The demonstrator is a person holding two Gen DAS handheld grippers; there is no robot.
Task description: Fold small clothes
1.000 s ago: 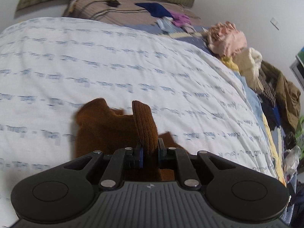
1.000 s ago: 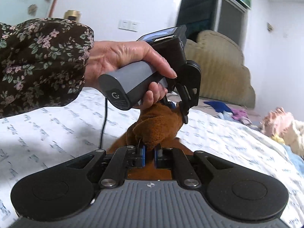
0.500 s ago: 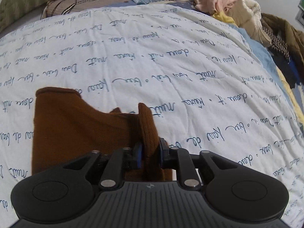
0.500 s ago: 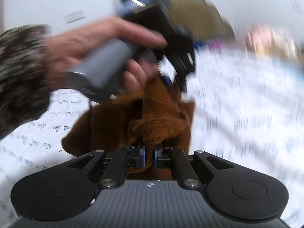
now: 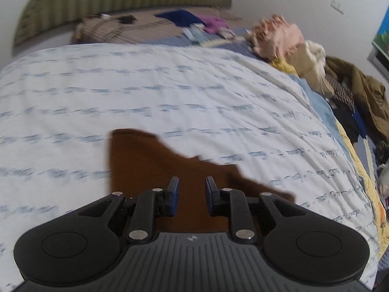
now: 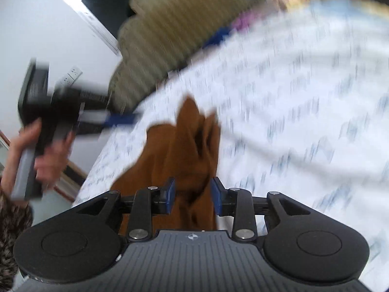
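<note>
Brown knit is what I'm working with: the garment lies on the white printed sheet, near the close edge of the bed, spread mostly flat under my left gripper. That gripper's jaws stand apart with nothing between them, hovering just over the cloth, level and pointing toward the far headboard. My right gripper is parted too; the cloth bunches up in a loose peak between its pads, but the gap looks too wide for a real pinch, so I judge it is not gripping. Its view is tilted and badly blurred, so I can't tell whether the pads touch the fabric. From there I can see my left hand wrapped round its handle off to the left, clear of the garment. I'd guess the cloth sits here because this open patch of sheet gives room to fold, well apart from the heap of clothes on the right.
</note>
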